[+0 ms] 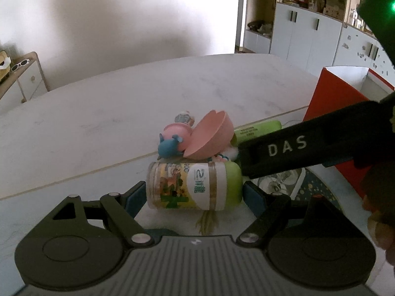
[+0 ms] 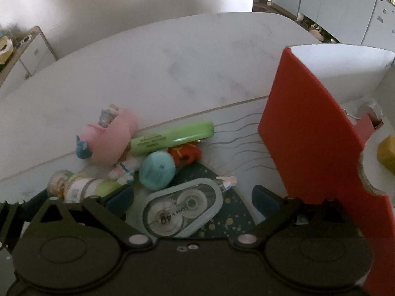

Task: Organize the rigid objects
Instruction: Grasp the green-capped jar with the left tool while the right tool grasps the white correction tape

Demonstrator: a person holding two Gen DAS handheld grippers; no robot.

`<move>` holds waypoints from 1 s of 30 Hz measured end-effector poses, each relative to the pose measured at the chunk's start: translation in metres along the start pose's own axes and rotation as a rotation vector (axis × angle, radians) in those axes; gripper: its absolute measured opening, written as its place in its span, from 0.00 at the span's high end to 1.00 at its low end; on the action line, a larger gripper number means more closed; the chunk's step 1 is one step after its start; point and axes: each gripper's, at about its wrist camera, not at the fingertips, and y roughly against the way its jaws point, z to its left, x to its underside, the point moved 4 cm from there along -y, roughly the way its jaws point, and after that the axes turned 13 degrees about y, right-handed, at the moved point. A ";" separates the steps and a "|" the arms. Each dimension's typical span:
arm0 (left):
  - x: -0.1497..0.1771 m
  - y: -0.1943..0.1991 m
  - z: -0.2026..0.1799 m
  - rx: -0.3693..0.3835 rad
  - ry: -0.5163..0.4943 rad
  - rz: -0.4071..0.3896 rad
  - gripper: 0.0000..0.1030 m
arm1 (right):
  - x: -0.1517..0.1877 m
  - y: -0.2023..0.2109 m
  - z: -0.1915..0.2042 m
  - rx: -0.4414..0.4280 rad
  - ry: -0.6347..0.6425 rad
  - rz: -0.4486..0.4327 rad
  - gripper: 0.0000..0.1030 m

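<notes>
Left wrist view has my left hand-held gripper (image 1: 195, 192) spread wide around a jar (image 1: 192, 186) lying on its side on the surface (image 1: 98, 113). The blue pads sit just off each end of it, so I can't call it a grip. Behind the jar is a pink bowl (image 1: 209, 135) tipped on edge against a pink-and-blue toy (image 1: 172, 140), with a green marker (image 1: 256, 129) past that. My right hand-held gripper's black finger (image 1: 291, 150) cuts in from the right over the pile.

From the right wrist, the right hand-held gripper (image 2: 193, 198) is wide open too, holding nothing, hanging over a tape dispenser (image 2: 182, 208) that lies flat between its fingers. Just beyond it are a teal ball (image 2: 156, 171), a small red toy (image 2: 185, 154) and the marker (image 2: 172, 137). A red box (image 2: 308, 128) stands right beside all this, with a yellow block (image 2: 387, 153) inside.
</notes>
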 end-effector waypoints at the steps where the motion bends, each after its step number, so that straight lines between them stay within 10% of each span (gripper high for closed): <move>1: 0.000 -0.001 0.000 0.000 -0.001 0.001 0.19 | -0.001 -0.001 0.002 0.006 0.007 0.004 0.01; 16: -0.001 -0.011 0.006 0.006 -0.002 0.006 0.18 | 0.007 -0.006 0.004 0.068 0.044 0.047 0.13; 25: 0.000 -0.008 0.003 0.013 -0.013 0.007 0.19 | 0.013 -0.002 -0.007 0.022 0.043 0.013 0.32; 30: 0.002 -0.006 0.008 0.016 -0.015 0.001 0.19 | 0.020 0.007 -0.013 -0.021 0.057 -0.031 0.61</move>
